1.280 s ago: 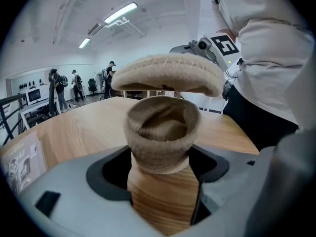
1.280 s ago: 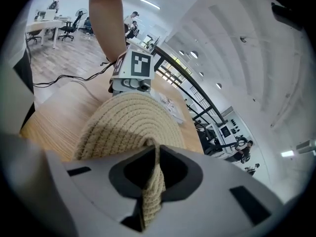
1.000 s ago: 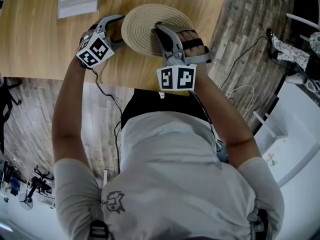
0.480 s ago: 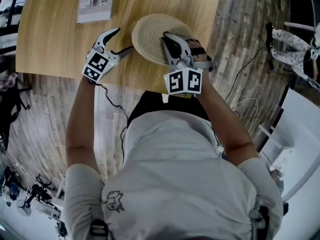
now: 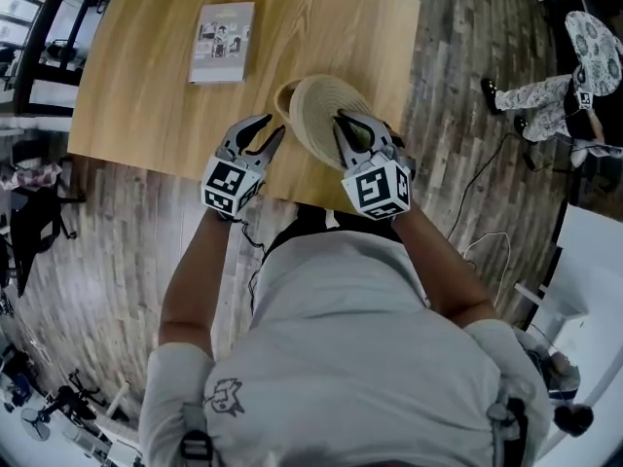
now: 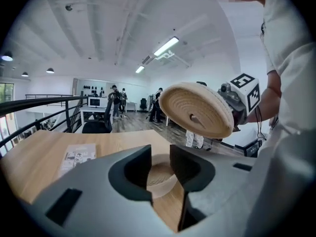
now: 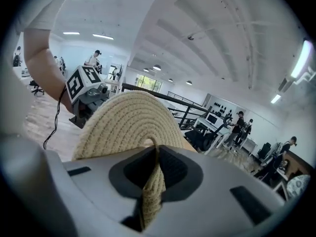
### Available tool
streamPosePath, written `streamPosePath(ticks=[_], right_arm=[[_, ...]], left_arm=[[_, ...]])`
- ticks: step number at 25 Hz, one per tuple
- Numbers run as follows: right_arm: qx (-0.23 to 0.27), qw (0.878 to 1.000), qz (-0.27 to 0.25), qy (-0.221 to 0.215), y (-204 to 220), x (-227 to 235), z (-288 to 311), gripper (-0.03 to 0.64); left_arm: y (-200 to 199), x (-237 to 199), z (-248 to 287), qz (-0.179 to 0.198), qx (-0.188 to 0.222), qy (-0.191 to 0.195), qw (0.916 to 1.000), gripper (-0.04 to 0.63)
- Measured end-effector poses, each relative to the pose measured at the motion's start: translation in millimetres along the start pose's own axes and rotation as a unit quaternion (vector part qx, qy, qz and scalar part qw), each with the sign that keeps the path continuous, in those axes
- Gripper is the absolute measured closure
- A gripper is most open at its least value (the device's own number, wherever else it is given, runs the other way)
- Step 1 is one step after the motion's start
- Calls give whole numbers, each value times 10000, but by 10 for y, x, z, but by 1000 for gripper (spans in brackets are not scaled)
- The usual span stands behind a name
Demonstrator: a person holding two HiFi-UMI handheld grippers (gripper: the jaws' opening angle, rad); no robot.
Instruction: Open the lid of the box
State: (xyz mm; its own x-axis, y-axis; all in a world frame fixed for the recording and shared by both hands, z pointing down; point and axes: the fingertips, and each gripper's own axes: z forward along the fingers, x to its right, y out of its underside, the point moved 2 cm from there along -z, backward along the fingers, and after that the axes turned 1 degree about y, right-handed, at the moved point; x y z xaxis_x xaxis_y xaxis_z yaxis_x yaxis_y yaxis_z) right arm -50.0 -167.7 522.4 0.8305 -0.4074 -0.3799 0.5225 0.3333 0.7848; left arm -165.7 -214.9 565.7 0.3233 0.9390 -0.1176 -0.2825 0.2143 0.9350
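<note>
Tilting beige coiled-rope lid [image 5: 316, 115] off box [image 5: 283, 96]

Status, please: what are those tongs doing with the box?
Right tongs clamp the lid, tilted above the box. Left tongs empty, just been closing. Nothing blocking.

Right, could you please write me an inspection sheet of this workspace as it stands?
Surface: wooden table, work at its near edge.
Job's things: woven lid lifted clear and tilted; woven box stands open on the table.
Clutter: one booklet, flat, apart from the box.
Grippers: right gripper shut on the lid's rim; left gripper open, its jaws have just been closing, nothing between them.
Cables: thin cable hangs below the left gripper; floor cable at the right.
Surroundings: plank floor; a person far right.
</note>
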Motion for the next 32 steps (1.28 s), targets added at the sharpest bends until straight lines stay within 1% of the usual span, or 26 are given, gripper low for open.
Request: streamPosePath(ticks=[2,5,8,11,16,20,25,28,32], right_arm=[[102,9999,99,8,-35,20,-145,583],[252,9995,207,4,-77,53,-345,583],[474,9987,209,-16,-134,108,-480,583],[674,9972,309,-52,-160,163,-650,583],[837,9950,519,-185,-53,151,-1062,583],[974,9937,501,-228,-4,129,-1345,583],[1130,9922,484,-210,82,122,-1648,583],[1192,9916,441,-223,143,112,-1787,583],[1229,9903,580,-303,184,62,-1886,583]], left_arm=[[-136,110,-110,-89,167,-137,9997,501],[-318,303,-217,-69,280,-256,9993,560],[-489,459,-235,-164,415,-326,9985,589],[-643,682,-212,-227,551,-365,9976,589],[-725,1207,-178,-430,660,-372,9962,591],[-799,1474,-213,-530,821,-505,9939,591],[-984,1818,-344,-379,1038,-603,9920,591],[-997,1968,-431,-321,1034,-697,9917,591],[-956,2048,-577,-282,976,-793,9917,591]])
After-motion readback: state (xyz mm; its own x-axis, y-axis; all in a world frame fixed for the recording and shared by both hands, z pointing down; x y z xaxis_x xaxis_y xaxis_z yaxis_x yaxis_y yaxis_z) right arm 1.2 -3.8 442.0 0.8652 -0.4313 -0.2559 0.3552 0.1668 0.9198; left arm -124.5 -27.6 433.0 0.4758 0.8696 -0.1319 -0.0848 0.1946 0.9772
